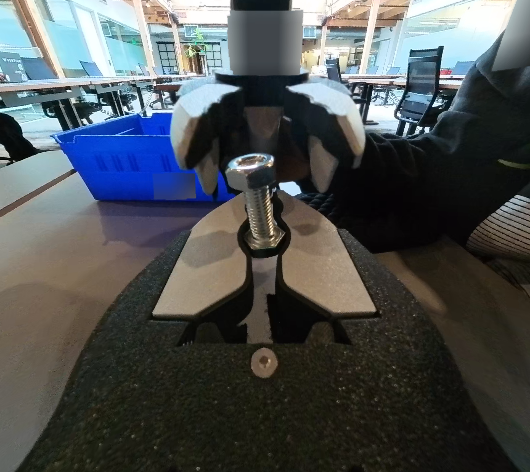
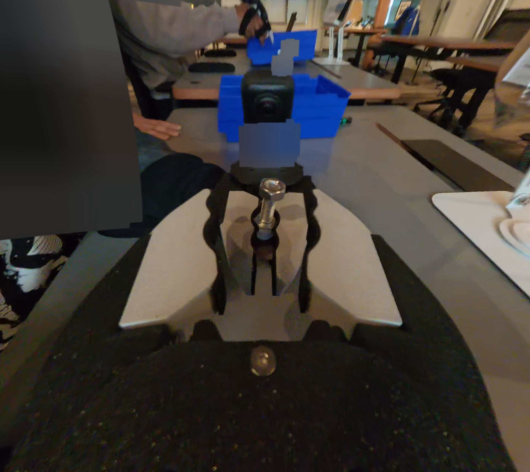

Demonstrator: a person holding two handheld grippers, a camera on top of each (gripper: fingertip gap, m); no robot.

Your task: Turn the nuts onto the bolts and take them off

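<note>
A silver bolt (image 1: 259,214) stands upright with a hex nut (image 1: 250,173) at its top end. My left gripper (image 1: 262,209) is shut on the bolt's lower hex end (image 1: 264,240), just above the grey table (image 1: 57,257). My right gripper (image 1: 263,181) faces it, open, with a fingertip on either side of the nut and slightly behind it. In the right wrist view the right gripper (image 2: 261,200) is wide open around the nut (image 2: 272,191) and bolt (image 2: 266,214), not touching them. The left gripper (image 2: 265,246) shows opposite, clamped on the bolt.
A blue plastic bin (image 1: 123,160) stands on the table behind the bolt; it also shows in the right wrist view (image 2: 318,114). A white tray (image 2: 473,217) lies at the right. A black sleeve (image 1: 415,186) reaches in. Another person's hand (image 2: 157,127) rests at the left. There is about 6 cm between the tips of the two grippers.
</note>
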